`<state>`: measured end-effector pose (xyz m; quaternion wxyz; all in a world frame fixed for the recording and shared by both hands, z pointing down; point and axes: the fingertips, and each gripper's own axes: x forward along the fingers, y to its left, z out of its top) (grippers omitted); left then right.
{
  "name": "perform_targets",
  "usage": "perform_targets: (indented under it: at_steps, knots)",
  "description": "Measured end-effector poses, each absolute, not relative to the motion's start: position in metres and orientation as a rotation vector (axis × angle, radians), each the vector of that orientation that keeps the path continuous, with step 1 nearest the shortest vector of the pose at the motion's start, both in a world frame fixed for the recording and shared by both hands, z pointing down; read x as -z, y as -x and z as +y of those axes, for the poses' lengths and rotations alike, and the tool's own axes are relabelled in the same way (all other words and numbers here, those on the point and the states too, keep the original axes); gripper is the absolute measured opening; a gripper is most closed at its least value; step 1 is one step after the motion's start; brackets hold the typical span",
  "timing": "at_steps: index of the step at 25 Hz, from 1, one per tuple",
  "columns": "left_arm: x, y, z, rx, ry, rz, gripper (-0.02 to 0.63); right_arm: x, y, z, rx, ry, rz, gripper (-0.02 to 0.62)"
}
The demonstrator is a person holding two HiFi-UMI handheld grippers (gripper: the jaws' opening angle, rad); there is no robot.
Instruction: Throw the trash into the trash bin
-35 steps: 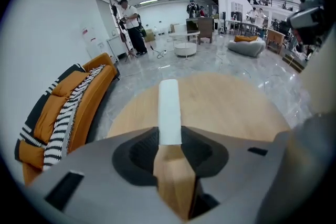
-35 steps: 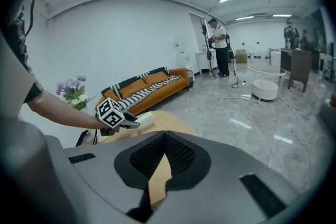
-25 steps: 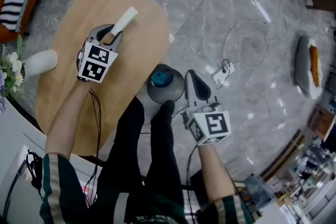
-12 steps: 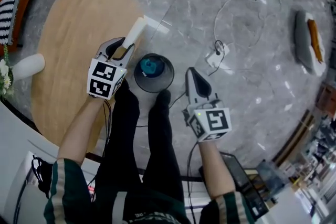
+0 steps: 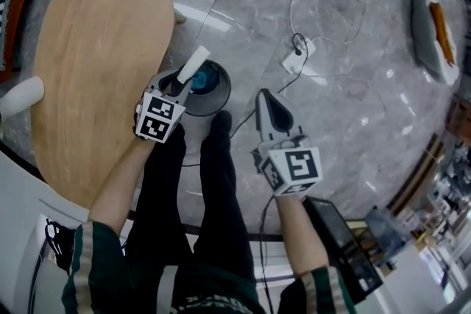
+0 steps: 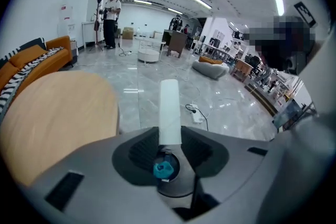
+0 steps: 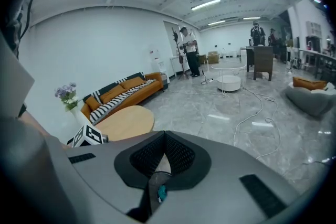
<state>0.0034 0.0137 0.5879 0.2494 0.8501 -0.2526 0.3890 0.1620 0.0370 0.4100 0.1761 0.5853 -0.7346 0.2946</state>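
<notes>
The left gripper is clamped on the lower end of the white tube, above the rim of the trash bin beside the table edge. I think it should come more over the opening before releasing. The right gripper is closed and empty.

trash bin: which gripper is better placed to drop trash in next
Left. The left gripper is clamped on the white tube right above the trash bin; the right gripper is shut, empty, and off beside it.
</notes>
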Motion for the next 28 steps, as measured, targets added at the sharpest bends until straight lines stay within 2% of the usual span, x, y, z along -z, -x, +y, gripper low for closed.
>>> perform_targets:
  at_steps: [17, 28]
  knots:
    - [-0.756, 0.012, 0.118, -1.466, -2.004, -0.56, 0.133, -0.457, -0.174, 0.072, -0.914, -1.635, -2.033, 0.002]
    - [-0.79, 0.009, 0.144, -1.521, -1.871, -0.487, 0.133, -0.472, -0.17, 0.089, -0.959, -1.614, -2.027, 0.002]
